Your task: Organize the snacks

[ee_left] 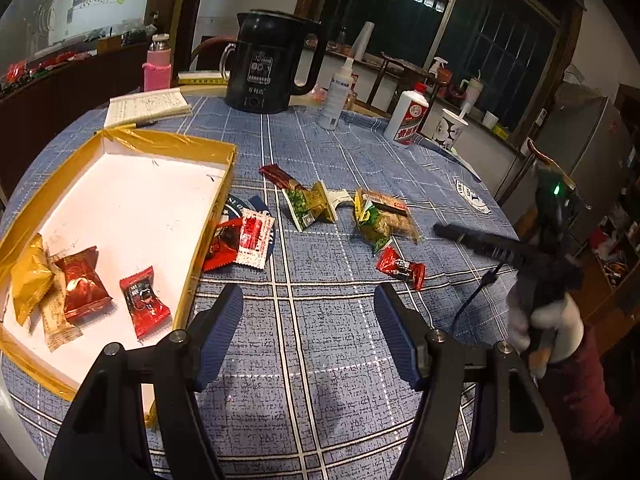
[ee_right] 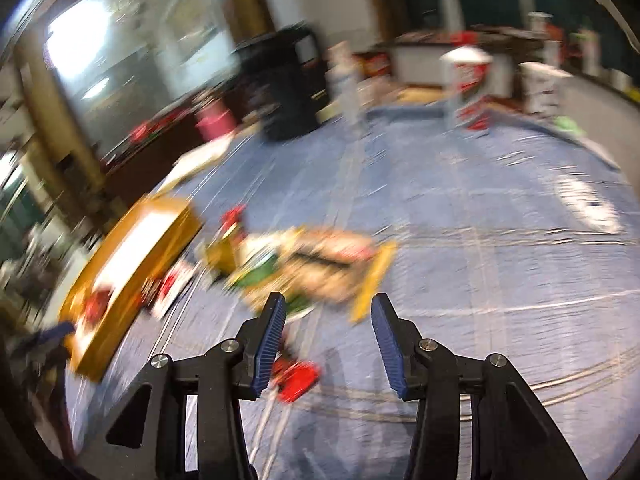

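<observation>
Loose snack packets scattered just beside the gold tray, four already inside; left gripper jaws wide and empty, right gripper jaws parted, empty, above red candy; risk: a hasty descent knocking it aside.

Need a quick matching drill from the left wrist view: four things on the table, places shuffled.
Things:
1. gold snack packet
2. black kettle
3. pink bottle
4. white liquor bottle

Places:
A. far right of the table, by a paper cup
B. inside the gold box
C. far middle of the table
D. far left, behind the notepad

Pairs: 1-B, 2-C, 3-D, 4-A
</observation>
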`<state>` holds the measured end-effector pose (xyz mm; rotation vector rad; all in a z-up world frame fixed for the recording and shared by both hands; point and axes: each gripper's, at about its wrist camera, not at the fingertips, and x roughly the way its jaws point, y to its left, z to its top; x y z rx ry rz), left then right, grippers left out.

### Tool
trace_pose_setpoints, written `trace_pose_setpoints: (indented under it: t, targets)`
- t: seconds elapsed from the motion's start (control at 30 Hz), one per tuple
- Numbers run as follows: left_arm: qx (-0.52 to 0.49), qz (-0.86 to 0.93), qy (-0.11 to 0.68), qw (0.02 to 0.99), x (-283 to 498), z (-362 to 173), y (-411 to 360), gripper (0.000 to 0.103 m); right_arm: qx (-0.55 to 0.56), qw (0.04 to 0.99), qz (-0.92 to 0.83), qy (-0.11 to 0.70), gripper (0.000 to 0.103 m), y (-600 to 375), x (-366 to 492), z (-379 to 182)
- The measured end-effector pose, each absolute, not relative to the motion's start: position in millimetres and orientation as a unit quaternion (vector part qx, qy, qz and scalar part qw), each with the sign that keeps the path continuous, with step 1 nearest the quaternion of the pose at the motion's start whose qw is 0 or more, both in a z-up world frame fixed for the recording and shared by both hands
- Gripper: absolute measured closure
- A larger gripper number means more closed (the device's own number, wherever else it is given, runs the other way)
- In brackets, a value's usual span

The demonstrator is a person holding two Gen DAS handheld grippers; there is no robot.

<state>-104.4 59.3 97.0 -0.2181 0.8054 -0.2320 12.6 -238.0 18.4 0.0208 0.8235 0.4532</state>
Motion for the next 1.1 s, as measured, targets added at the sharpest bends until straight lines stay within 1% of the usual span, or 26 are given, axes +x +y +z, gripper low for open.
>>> trace_pose_setpoints:
  t: [0.1,0.3,0.37,0.4,0.43,0.53,0.67,0.73,0.8,1.0,1.03,1.1]
  targets:
    - [-0.114,-0.12,0.399,0.902,-94,95,59,0.036,-0.027,0.882,0.233,0.409,0.057,-213,10,1]
    - [-0.108,-0.14,0.393,0.903,-58,106,43,0.036,-0.04,0.871,0.245,0.425,0.059,-193,12,-23]
    - [-0.112,-0.155,0.399,0.897,-39,105,33,0.036,-0.043,0.875,0.242,0.417,0.064,-193,11,-23]
    - [-0.112,-0.161,0.402,0.895,-32,102,29,0.036,-0.038,0.875,0.241,0.418,0.075,-194,11,-24]
    - [-0.111,-0.164,0.404,0.893,-25,100,23,0.036,-0.034,0.875,0.241,0.417,0.083,-196,12,-25]
    - [-0.103,-0.171,0.419,0.886,-3,89,2,0.036,-0.011,0.876,0.244,0.417,0.088,-205,12,-25]
    - [-0.11,-0.178,0.449,0.869,25,67,-21,0.036,0.022,0.879,0.235,0.414,0.09,-223,10,-26]
    - [-0.114,-0.178,0.459,0.863,36,58,-29,0.036,0.037,0.881,0.232,0.41,0.095,-230,10,-25]
    - [-0.112,-0.179,0.466,0.859,46,49,-39,0.036,0.053,0.881,0.229,0.41,0.098,-237,11,-24]
    - [-0.083,-0.183,0.485,0.851,61,32,-62,0.036,0.059,0.878,0.234,0.414,0.098,-238,12,-25]
    - [-0.075,-0.188,0.489,0.849,61,29,-65,0.043,0.06,0.877,0.237,0.414,0.096,-238,12,-25]
    - [-0.056,-0.191,0.483,0.852,57,27,-67,0.065,0.07,0.872,0.245,0.417,0.095,-239,13,-26]
